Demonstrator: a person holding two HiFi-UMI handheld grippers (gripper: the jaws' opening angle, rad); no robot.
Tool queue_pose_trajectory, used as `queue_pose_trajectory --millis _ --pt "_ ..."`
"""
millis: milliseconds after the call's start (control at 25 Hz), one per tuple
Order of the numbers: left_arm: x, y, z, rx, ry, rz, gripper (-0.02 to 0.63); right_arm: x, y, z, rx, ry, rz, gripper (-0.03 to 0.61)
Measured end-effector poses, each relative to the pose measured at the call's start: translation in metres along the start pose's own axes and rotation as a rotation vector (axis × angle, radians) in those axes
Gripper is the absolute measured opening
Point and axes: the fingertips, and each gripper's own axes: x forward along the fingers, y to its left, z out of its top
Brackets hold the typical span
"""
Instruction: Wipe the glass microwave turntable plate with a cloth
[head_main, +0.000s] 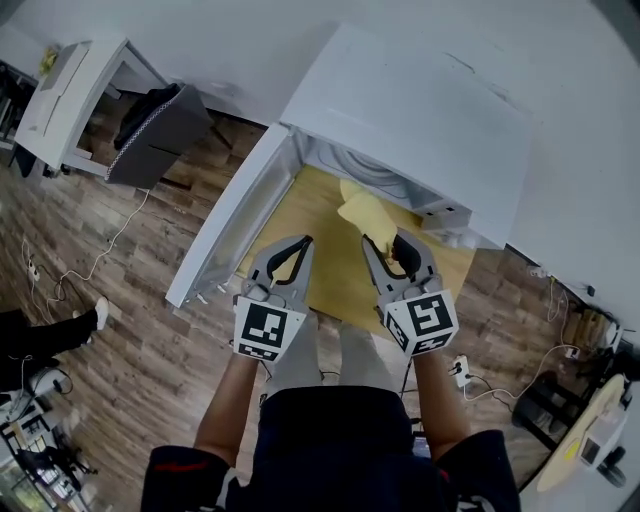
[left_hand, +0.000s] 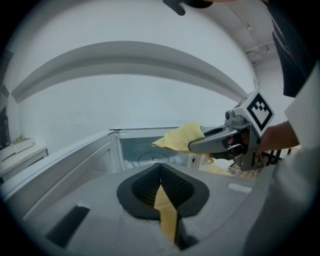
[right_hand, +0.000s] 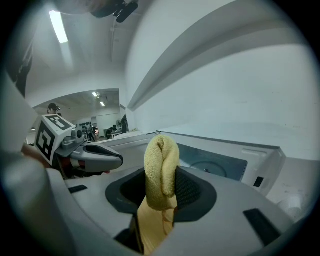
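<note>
**Cloth gripped, plate inside the microwave**

We hold both grippers just in front of the open microwave (head_main: 420, 110). Our right gripper (head_main: 385, 243) is clamped on a folded yellow cloth (head_main: 362, 214) that pokes toward the microwave's opening. Our left gripper (head_main: 300, 246) has its jaws pressed together on nothing. The glass plate (left_hand: 152, 159) lies on the microwave's floor, apart from the cloth.

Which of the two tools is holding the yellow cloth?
The right tool: its jaws pinch the folded yellow cloth. The left tool is shut with nothing in it.
</note>
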Motion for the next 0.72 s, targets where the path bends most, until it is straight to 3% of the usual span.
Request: queue_pose_trajectory --millis 280,720 --pt "0.033 -0.003 -0.025 0.05 0.022 -0.051 0.016 0.007 -0.018 -0.033 0.024 0.036 -0.039 0.138" --pt "0.074 0.012 -0.056 0.031 0.035 -0.084 0.017 0.02 -0.037 -0.071 0.034 0.066 -0.094 0.138"
